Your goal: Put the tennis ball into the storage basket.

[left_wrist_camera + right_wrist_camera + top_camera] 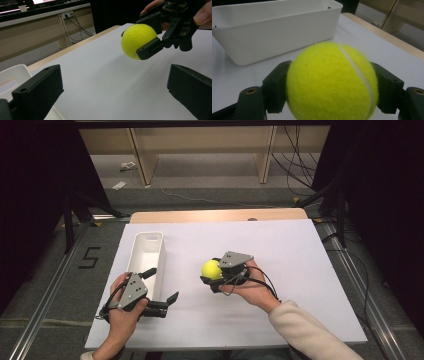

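While the right gripper (216, 279) was clamped on the yellow ball (211, 269) just above the bench (280, 250), the white bin (146, 255) lay to its left, long axis front-to-back, beside the left gripper (161, 287), jaws apart.

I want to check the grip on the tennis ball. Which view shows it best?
The left gripper view: the tennis ball shows lifted off the table, pinched by the right tongs. The right gripper view shows it close and blurred; the high view shows it small.
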### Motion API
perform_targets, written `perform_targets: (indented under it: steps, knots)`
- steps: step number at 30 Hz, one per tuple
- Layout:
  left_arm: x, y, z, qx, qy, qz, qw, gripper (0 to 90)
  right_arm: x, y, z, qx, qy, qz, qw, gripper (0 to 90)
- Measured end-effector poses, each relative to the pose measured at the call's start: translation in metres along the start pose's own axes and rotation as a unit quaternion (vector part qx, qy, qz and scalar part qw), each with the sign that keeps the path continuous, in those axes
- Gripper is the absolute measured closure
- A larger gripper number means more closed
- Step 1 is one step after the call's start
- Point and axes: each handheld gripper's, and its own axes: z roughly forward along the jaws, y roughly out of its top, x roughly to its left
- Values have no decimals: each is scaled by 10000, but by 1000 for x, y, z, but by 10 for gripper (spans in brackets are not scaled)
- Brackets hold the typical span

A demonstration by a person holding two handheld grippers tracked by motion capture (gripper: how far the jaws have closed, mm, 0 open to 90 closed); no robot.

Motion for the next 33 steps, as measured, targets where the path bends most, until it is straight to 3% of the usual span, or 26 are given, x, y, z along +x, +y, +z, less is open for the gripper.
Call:
perform_targets:
  steps: [33]
  knots:
    - [0, 0, 0, -7, -3, 0, 10000, 0, 0, 7, 3, -113, -5, -6, 9999, 266]
